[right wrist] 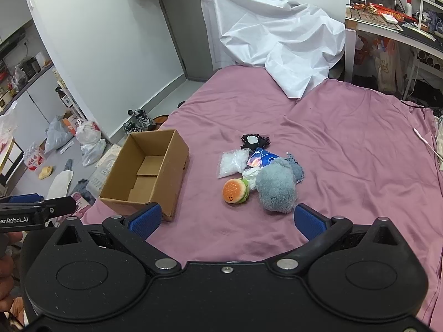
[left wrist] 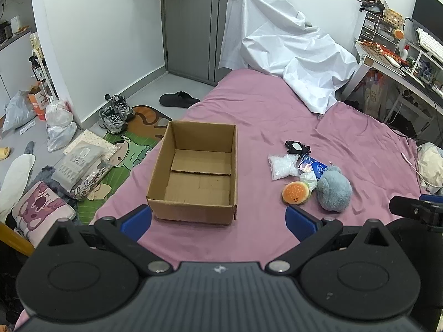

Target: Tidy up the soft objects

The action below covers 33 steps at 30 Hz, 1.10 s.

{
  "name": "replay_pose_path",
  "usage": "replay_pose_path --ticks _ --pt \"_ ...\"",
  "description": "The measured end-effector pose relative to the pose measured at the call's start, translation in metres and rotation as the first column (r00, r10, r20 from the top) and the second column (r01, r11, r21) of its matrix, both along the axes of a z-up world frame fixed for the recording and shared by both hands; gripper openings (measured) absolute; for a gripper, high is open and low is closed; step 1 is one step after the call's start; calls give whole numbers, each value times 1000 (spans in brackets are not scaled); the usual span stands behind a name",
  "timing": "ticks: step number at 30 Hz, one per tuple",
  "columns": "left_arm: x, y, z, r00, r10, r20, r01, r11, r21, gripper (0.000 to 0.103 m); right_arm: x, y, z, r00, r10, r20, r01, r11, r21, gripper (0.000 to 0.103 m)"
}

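An open, empty cardboard box (left wrist: 193, 171) (right wrist: 149, 171) sits on the pink bed sheet (left wrist: 249, 105). Right of it lies a pile of soft things: a grey plush toy (left wrist: 333, 189) (right wrist: 277, 191), an orange burger plush (left wrist: 295, 192) (right wrist: 234, 191), a clear bag of white filling (left wrist: 283, 166) (right wrist: 234, 163), a blue packet (left wrist: 315, 166) (right wrist: 263, 157) and a black lace piece (left wrist: 296, 147) (right wrist: 253, 140). My left gripper (left wrist: 218, 221) is open, empty, just in front of the box. My right gripper (right wrist: 227, 221) is open, empty, just in front of the pile.
A white sheet (left wrist: 282, 52) covers something at the bed's far end. A desk with shelves (left wrist: 401, 55) stands on the right. The floor on the left holds sneakers (left wrist: 115, 113), bags (left wrist: 59, 127), a cartoon mat (left wrist: 130, 149) and a cushion (left wrist: 41, 207).
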<state>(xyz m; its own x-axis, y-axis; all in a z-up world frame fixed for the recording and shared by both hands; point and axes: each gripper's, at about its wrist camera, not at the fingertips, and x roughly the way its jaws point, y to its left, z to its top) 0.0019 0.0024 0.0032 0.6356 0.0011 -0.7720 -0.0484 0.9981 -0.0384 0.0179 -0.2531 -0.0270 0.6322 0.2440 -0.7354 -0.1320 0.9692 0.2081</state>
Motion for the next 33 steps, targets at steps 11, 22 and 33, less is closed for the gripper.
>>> replay_pose_path --ticks 11,22,33 --pt "21 -8 -10 1000 0 -23 0 1000 4 102 17 -10 -12 1000 -6 -25 6 1000 17 103" --pt "44 -25 -27 999 -15 -29 14 1000 -15 102 35 -25 -31 998 -22 -51 25 998 54 103" --pt "71 -47 -56 996 -44 -73 41 998 -42 100 61 -39 -55 994 -59 -95 68 994 90 93"
